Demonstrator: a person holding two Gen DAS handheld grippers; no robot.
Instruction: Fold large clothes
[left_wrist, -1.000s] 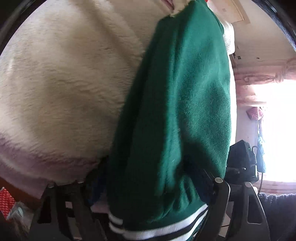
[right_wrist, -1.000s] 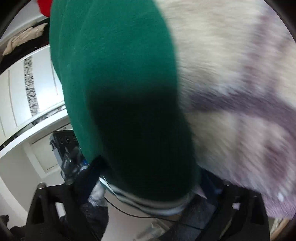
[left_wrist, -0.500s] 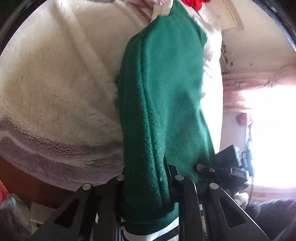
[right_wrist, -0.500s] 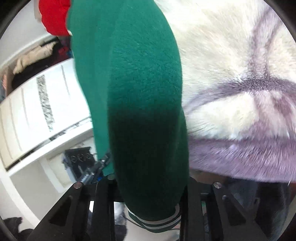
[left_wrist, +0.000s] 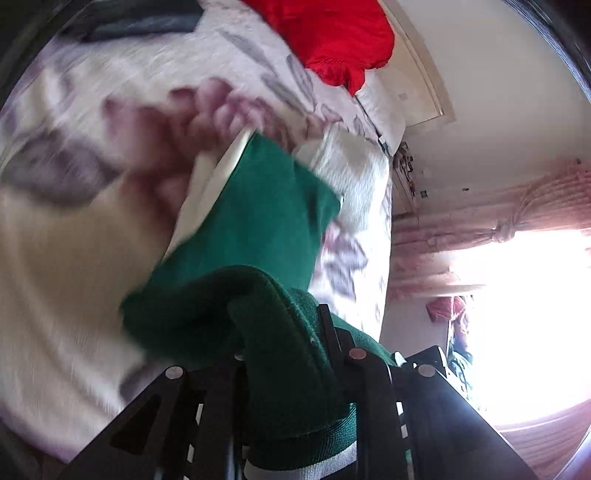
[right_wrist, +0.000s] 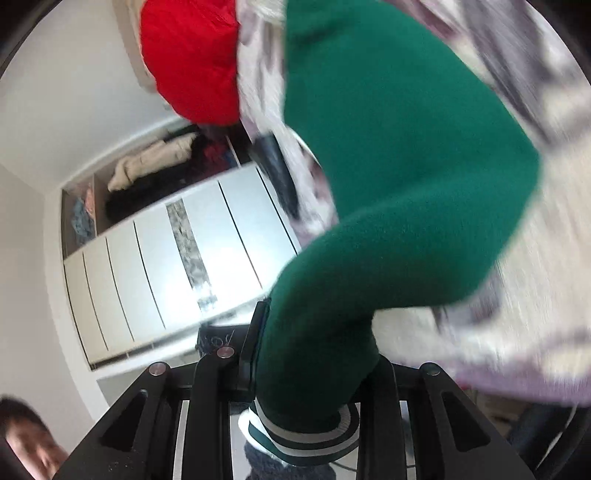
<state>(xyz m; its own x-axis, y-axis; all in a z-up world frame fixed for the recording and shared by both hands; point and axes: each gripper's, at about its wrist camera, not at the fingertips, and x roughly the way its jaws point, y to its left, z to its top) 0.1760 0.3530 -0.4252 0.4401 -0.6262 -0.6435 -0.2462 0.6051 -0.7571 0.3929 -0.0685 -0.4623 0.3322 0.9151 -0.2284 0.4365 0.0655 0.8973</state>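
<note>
A green jacket with white-striped cuffs and a cream body lies on a cream and purple fleece blanket. In the left wrist view my left gripper (left_wrist: 284, 354) is shut on one green sleeve (left_wrist: 258, 236) near its striped cuff. In the right wrist view my right gripper (right_wrist: 314, 354) is shut on the other green sleeve (right_wrist: 388, 155), with its striped cuff (right_wrist: 299, 439) hanging just behind the fingers. Both sleeves bend up from the bed toward the grippers. The jacket's cream body (left_wrist: 74, 258) is blurred by motion.
A red garment (left_wrist: 332, 40) lies at the far end of the blanket (left_wrist: 354, 206), and shows in the right wrist view (right_wrist: 192, 62) too. A white wardrobe (right_wrist: 166, 266) stands to the left of my right gripper. A bright window with pink curtains (left_wrist: 517, 229) is to the right.
Both grippers closed on the sleeve ends and pulled back from the bed. The sleeves now bend and trail toward the jacket, and more of the room shows.
</note>
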